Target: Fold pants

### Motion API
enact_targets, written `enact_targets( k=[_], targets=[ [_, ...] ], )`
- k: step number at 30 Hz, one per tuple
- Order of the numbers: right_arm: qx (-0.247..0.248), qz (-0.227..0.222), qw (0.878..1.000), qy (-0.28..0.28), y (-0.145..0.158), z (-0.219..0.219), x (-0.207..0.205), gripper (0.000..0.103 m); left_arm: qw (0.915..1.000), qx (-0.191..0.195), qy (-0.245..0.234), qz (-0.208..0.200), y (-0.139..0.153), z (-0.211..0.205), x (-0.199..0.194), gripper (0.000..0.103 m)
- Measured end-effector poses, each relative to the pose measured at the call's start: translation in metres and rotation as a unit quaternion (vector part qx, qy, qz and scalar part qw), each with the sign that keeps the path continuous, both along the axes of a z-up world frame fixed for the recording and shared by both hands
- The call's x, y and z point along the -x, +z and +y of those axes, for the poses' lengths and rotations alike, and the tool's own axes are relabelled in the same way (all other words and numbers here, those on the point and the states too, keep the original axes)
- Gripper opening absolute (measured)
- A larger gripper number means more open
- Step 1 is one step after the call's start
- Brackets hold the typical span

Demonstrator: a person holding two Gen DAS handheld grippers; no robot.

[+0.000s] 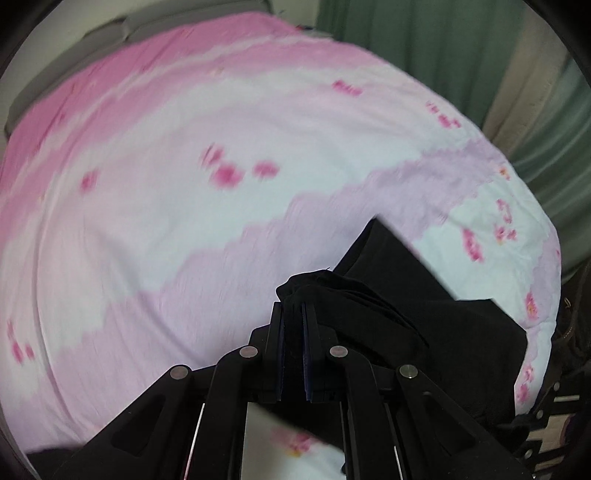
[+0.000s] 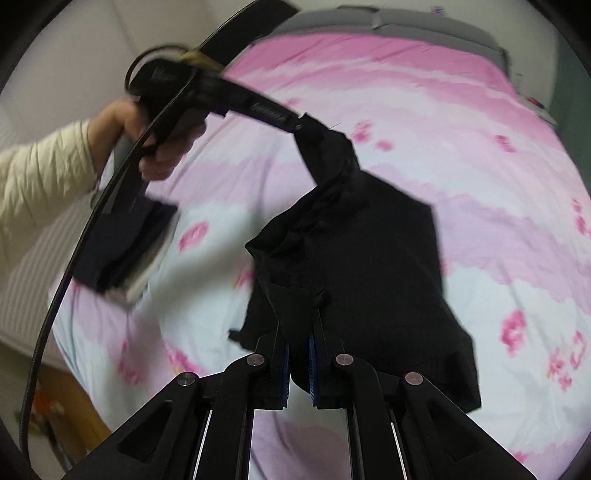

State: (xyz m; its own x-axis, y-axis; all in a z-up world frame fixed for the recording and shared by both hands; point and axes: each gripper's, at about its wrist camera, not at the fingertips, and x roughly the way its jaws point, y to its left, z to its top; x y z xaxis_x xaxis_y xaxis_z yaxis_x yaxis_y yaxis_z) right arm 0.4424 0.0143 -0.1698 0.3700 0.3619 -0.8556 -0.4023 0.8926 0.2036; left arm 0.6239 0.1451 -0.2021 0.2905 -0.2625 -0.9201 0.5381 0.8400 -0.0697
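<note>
The black pants point(image 2: 369, 266) hang in the air above the pink and white bedspread, held by both grippers. My right gripper point(image 2: 298, 317) is shut on one bunched edge of the pants at the bottom of its view. My left gripper point(image 1: 293, 302) is shut on another bunched edge; the pants point(image 1: 424, 325) trail off to its right. The left gripper point(image 2: 301, 125) also shows in the right wrist view, up and left, held by a hand in a cream sleeve, with the cloth stretched between the two grippers.
The bedspread point(image 1: 184, 221) covers the bed under both grippers. Green curtains point(image 1: 443, 44) hang beyond the bed's far right side. A grey headboard point(image 2: 424, 22) is at the far end. A black cable point(image 2: 66, 266) arcs at the left of the right wrist view.
</note>
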Motion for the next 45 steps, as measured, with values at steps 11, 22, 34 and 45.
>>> enact_targets(
  k=[11, 22, 34, 45],
  targets=[
    [0.049, 0.098, 0.989, 0.097, -0.070, 0.070, 0.021, 0.021, 0.9948, -0.055, 0.074, 0.043, -0.056, 0.083, 0.043, 0.061],
    [-0.021, 0.160, 0.985, 0.060, -0.057, 0.024, 0.043, 0.047, 0.9821, 0.066, 0.165, 0.061, -0.037, 0.112, 0.134, 0.061],
    [0.059, 0.167, 0.977, -0.120, -0.080, -0.100, 0.030, 0.051, 0.9306, 0.176, 0.265, 0.182, -0.091, 0.050, 0.227, 0.039],
    [0.061, 0.183, 0.975, -0.107, -0.106, -0.103, 0.035, 0.051, 0.9029, 0.195, 0.317, 0.215, -0.125, 0.043, 0.233, 0.036]
  ],
)
